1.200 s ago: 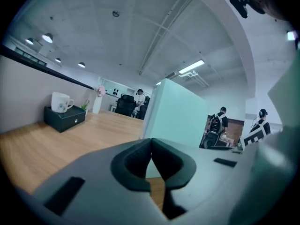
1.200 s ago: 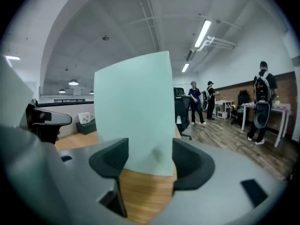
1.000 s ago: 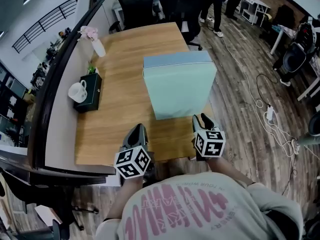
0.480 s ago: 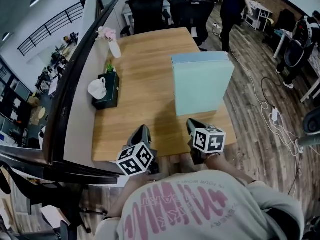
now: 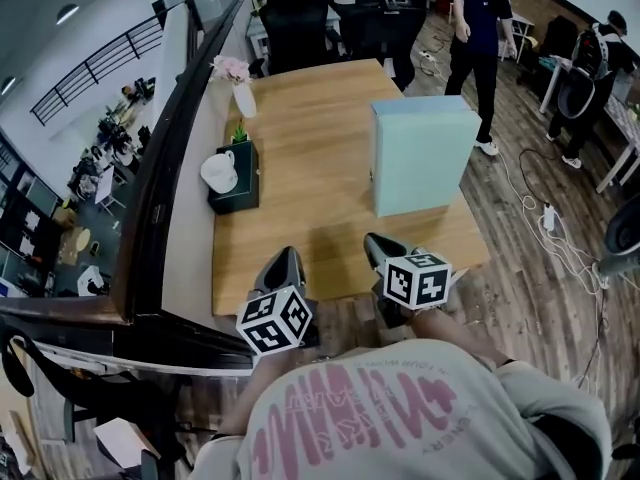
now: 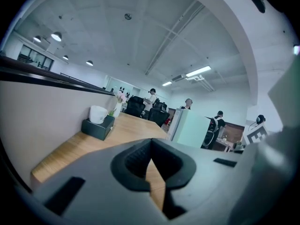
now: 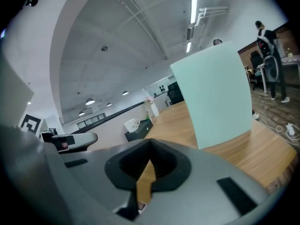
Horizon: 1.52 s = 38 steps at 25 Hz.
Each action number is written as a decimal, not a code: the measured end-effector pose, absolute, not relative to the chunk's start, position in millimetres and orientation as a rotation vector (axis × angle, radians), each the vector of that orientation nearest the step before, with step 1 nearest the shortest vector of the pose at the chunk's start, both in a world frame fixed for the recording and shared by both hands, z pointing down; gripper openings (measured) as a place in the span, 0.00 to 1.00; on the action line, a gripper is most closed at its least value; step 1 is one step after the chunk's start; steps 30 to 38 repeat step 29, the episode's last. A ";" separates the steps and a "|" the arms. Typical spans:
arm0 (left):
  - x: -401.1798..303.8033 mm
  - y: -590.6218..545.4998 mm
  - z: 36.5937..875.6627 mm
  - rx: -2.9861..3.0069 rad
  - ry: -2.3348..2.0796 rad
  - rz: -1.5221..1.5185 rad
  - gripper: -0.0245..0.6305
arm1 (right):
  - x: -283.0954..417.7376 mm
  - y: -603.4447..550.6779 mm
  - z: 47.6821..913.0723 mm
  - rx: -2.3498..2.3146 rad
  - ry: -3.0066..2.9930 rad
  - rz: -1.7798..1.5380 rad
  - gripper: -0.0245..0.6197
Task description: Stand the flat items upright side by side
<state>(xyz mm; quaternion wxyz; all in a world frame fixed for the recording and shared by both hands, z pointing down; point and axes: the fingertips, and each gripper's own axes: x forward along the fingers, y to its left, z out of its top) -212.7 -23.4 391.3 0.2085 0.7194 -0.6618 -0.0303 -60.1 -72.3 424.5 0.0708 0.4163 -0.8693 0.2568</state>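
Wooden desk in an open office, plank floor beside.
Pale green box stands upright on it; left gripper and right gripper, jaws together, empty.

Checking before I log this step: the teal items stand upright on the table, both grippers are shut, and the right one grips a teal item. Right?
Not the grip: the right gripper view shows the right gripper shut on nothing, with the teal items standing apart from it on the table. The left gripper is shut, as you said.
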 end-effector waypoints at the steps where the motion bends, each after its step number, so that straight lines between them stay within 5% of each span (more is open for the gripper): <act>1: -216.2 -19.1 393.0 2.005 -1.835 -0.083 0.04 | -62.2 -68.3 424.9 1.264 -2.613 0.775 0.03; 38: -225.2 16.5 417.7 2.003 -1.735 -0.085 0.04 | -56.3 -19.2 443.5 1.365 -2.522 0.712 0.03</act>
